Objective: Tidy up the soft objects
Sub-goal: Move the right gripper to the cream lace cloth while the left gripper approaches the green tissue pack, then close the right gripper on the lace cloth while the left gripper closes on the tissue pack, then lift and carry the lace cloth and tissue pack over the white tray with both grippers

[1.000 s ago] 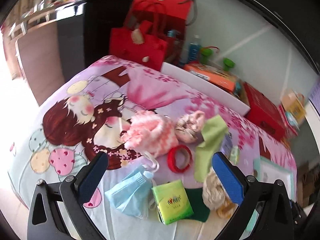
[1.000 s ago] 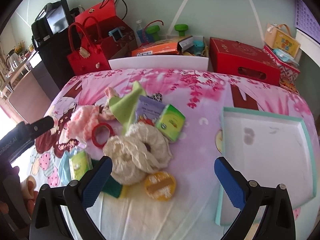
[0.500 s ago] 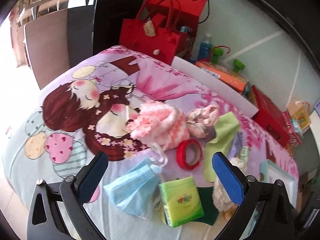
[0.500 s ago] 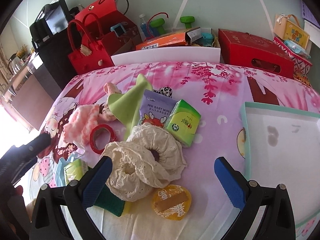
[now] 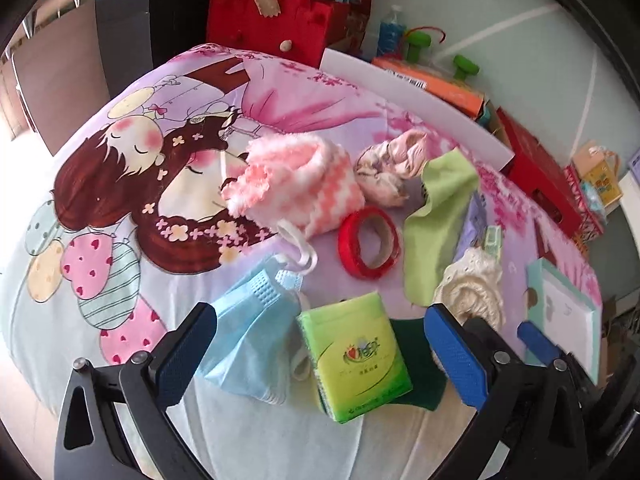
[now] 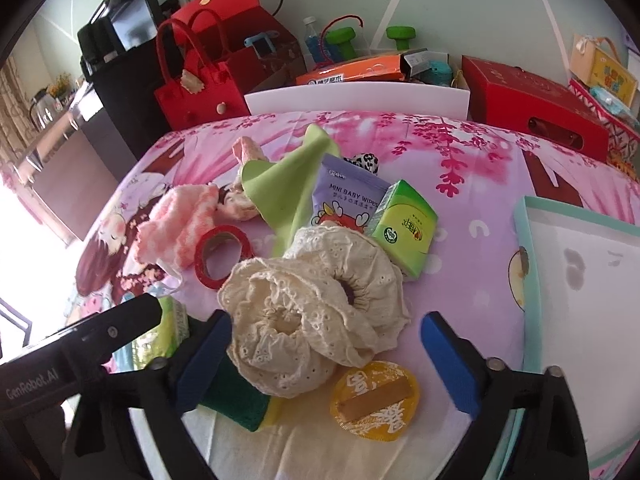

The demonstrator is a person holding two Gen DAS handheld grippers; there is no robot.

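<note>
A pile of objects lies on a pink cartoon bedsheet. My left gripper (image 5: 320,356) is open above a blue face mask (image 5: 252,340) and a green tissue pack (image 5: 356,356). Beyond lie a pink fluffy sock (image 5: 296,184), a floral scrunchie (image 5: 388,172), a red tape roll (image 5: 368,242) and a green cloth (image 5: 436,224). My right gripper (image 6: 324,360) is open around cream lace sleeve covers (image 6: 312,304). Near it lie a yellow round pack (image 6: 374,400), a green sponge (image 6: 236,402), a baby wipes pack (image 6: 348,200) and a second tissue pack (image 6: 404,228).
A mint-rimmed white tray (image 6: 524,248) sits on the sheet at the right. A white board (image 6: 356,94), red bags (image 6: 192,92), red box (image 6: 532,100) and orange box (image 6: 352,70) stand behind. The left gripper's arm (image 6: 80,344) reaches in at the lower left of the right wrist view.
Both grippers have moved forward and down toward the pile. The right one now straddles the lace sleeve covers; the left one is closer to the mask and tissue pack.
</note>
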